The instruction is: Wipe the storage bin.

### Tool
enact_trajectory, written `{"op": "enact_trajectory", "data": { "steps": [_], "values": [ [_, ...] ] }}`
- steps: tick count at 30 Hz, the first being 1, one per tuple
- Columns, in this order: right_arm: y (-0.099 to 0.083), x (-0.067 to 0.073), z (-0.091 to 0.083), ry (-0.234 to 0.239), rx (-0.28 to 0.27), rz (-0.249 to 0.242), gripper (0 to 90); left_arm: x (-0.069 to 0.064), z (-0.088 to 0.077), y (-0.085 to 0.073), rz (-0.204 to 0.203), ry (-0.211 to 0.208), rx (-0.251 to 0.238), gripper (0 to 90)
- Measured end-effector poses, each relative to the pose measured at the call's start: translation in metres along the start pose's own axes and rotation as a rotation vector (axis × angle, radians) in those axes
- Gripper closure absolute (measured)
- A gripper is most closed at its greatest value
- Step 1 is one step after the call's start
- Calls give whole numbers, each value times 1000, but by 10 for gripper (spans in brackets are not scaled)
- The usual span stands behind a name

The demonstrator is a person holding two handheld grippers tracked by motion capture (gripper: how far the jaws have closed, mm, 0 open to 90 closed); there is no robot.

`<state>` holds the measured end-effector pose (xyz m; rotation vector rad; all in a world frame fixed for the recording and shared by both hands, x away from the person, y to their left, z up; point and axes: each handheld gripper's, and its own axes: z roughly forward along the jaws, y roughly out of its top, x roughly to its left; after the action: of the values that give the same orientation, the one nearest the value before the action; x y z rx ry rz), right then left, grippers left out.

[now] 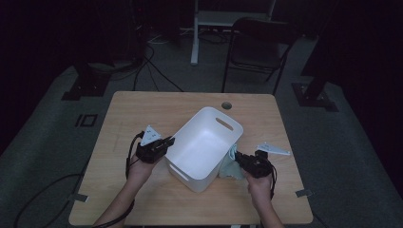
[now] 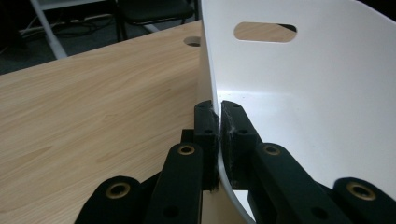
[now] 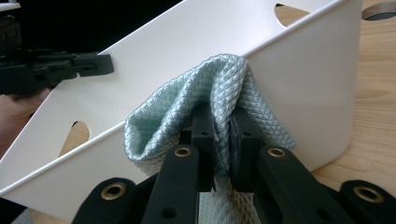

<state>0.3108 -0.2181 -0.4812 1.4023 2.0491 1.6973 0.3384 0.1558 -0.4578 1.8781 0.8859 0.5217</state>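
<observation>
A white plastic bin with oval handle slots stands tilted on the wooden table. My left gripper is shut on the bin's left rim; in the left gripper view the thin white wall is pinched between the black jaws. My right gripper is at the bin's right side, shut on a pale green quilted cloth. In the right gripper view the cloth bunches up over the jaws and rests against the bin's outer wall. The left gripper also appears there, at the far rim.
A round cable hole sits near the table's far edge. Beyond the table stand a dark folding chair and a white desk leg. Cables lie on the grey floor to the left.
</observation>
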Motion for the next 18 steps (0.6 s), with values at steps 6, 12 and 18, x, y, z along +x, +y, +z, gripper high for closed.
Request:
{"op": "enact_trajectory", "data": {
  "steps": [6,12,18],
  "values": [
    [-9,-7,8,-49,34,-15,828,-1,1,0,-7,3,-6,853],
    [-9,-8,7,-23,45,21,828,-3,2,0,-17,27,-9,856],
    [-1,7,-3,47,-5,14,829,-3,2,0,-12,13,-5,859]
  ]
}}
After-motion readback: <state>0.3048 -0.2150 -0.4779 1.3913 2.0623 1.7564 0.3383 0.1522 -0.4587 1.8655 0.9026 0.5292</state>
